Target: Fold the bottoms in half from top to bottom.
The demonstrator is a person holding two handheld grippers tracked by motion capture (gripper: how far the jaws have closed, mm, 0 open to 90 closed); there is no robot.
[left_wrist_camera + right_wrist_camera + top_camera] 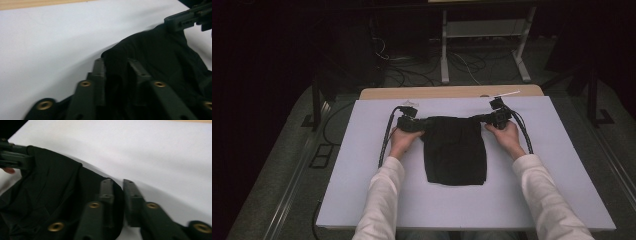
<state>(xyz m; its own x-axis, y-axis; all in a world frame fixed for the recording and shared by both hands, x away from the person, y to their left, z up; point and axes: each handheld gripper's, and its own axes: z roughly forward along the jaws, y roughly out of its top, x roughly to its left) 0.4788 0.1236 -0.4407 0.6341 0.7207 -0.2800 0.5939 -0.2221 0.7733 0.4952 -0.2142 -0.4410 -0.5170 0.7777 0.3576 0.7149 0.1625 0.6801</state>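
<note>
Though the black cloth (455, 150) already lies as a neat, narrow rectangle in the middle of the bench (362, 190), its far edge is lifted, so the folding looks well along but not finished. The left hand-held gripper (421, 125) pinches the far left corner with its jaws closed on the fabric, and the right hand-held gripper (479, 119) grips the far right corner likewise. What seems left is one more fold toward the person, then letting go.
</note>
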